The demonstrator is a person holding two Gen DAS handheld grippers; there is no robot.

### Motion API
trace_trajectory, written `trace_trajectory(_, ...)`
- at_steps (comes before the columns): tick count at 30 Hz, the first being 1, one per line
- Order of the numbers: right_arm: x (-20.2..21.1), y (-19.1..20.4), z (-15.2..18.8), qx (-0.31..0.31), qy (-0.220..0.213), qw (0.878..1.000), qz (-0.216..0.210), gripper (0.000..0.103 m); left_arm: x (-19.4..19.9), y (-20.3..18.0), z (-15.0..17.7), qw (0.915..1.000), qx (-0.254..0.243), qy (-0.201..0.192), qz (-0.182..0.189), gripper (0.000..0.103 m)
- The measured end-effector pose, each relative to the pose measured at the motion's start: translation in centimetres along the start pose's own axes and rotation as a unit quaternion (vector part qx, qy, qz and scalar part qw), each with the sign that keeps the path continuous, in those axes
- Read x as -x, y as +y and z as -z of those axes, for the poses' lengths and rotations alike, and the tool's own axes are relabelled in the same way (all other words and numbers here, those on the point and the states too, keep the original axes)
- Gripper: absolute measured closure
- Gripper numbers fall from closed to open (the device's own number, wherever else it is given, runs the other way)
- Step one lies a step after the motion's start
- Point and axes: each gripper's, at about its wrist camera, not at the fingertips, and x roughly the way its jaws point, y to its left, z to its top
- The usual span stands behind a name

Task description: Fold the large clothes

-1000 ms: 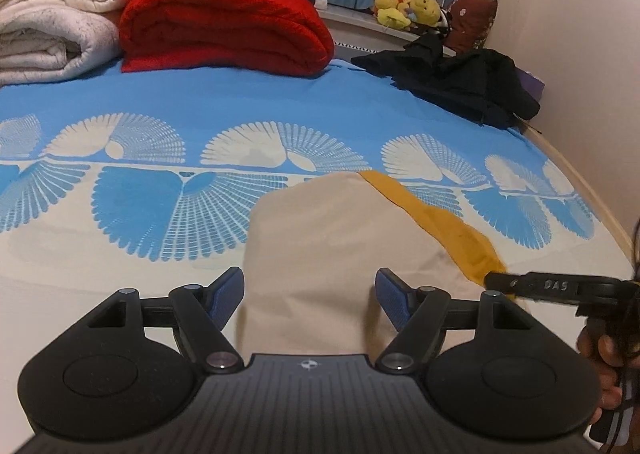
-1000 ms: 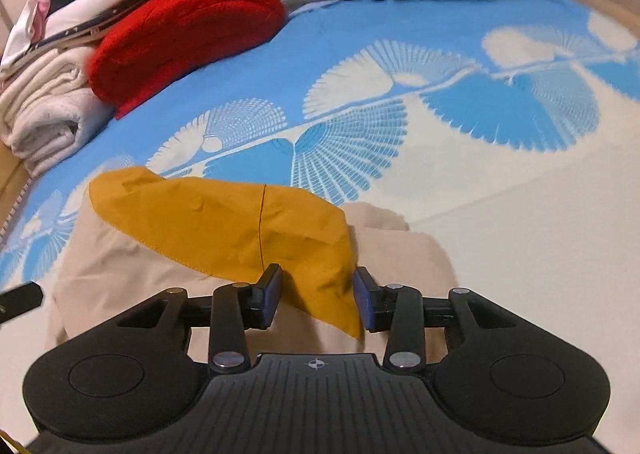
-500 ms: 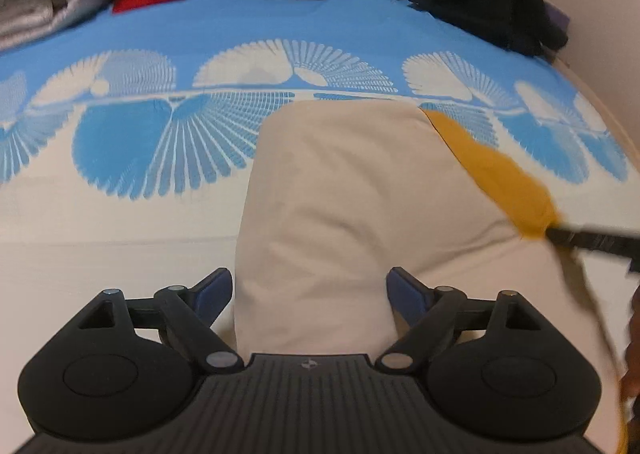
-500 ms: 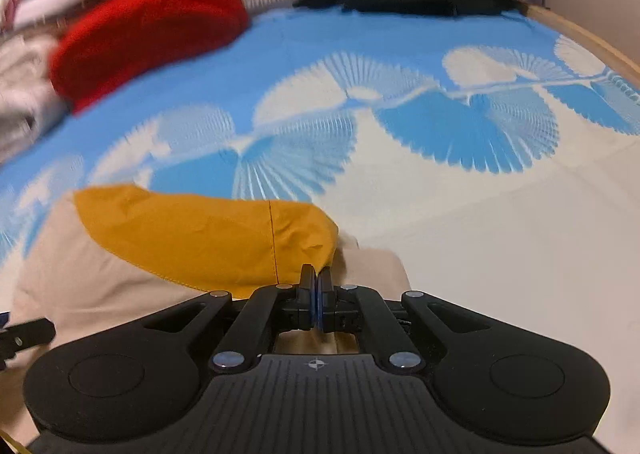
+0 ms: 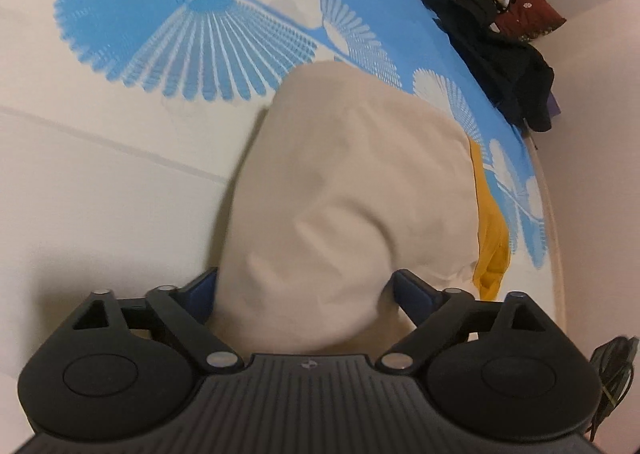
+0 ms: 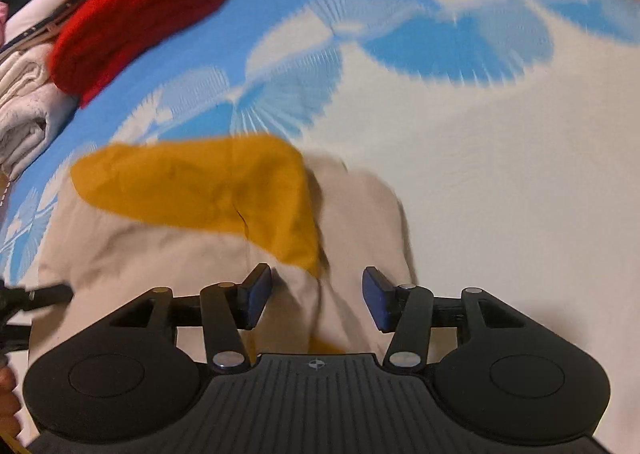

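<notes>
Both sets of blue fingers are opening over the folded beige cloth [image 5: 340, 189] on the bed sheet [image 5: 100, 213]: the left gripper [image 5: 306, 294] is wide around a cloth bump, and the right gripper [image 6: 316, 296] is half open, pinching nothing. A red blanket [image 6: 136, 13] and dark clothes [image 5: 500, 53] lie far back. Bare sheet lies to the left and right of the cloth.

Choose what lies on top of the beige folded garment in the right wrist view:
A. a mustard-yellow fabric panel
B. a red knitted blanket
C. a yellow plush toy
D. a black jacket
A: the mustard-yellow fabric panel lies across the beige folded garment; the red knitted blanket sits apart, far back on the bed.
</notes>
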Motion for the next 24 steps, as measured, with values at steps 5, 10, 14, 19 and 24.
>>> trace_trajectory(5,-0.2,-1.2,0.9,0.002,0.04,0.999,-0.029,0.046,-1.5,-0.3,-0.1,0.9998,-0.01,-0.006,0.016,0.003)
trace_trajectory(10,-0.7,-0.9,1.0,0.015,0.044,0.998,-0.036,0.055,-1.4,-1.3,-0.3,0.9985,-0.045,-0.029,0.005,0.03)
trace_trajectory(14,-0.7,0.4,1.0,0.032,0.03,0.998,-0.038,0.072,0.7,-4.1,-0.3,0.9911,-0.113,-0.07,-0.005,0.056)
trace_trajectory(19,-0.4,1.4,0.0,0.03,-0.008,0.996,-0.079,0.091,3.9,-4.6,-1.7,0.985,-0.127,-0.117,-0.006,0.056)
trace_trajectory(24,0.8,4.6,-1.3,0.035,-0.082,0.986,-0.14,0.092,7.4,-2.5,-4.6,0.9817,-0.108,-0.157,-0.01,0.056)
